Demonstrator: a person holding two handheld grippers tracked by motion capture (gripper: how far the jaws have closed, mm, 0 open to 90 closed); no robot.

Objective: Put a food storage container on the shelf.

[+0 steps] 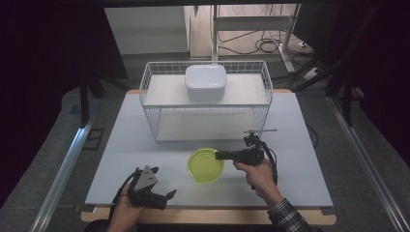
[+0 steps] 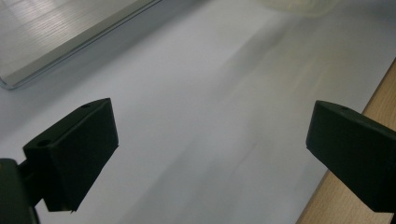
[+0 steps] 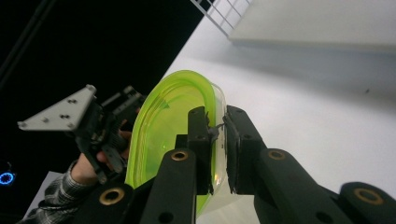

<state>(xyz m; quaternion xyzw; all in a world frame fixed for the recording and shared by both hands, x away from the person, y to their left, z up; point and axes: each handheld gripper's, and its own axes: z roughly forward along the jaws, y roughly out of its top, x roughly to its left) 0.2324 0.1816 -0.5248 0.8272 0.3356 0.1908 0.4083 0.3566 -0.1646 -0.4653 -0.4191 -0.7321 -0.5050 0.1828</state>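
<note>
The round bowl is made of shiny, see-through green plastic, and it is sitting near the front edge of the white table. The right gripper is pinching its thin rim from the side. The left gripper is resting by the front left corner, its jaws spread wide apart.
</note>
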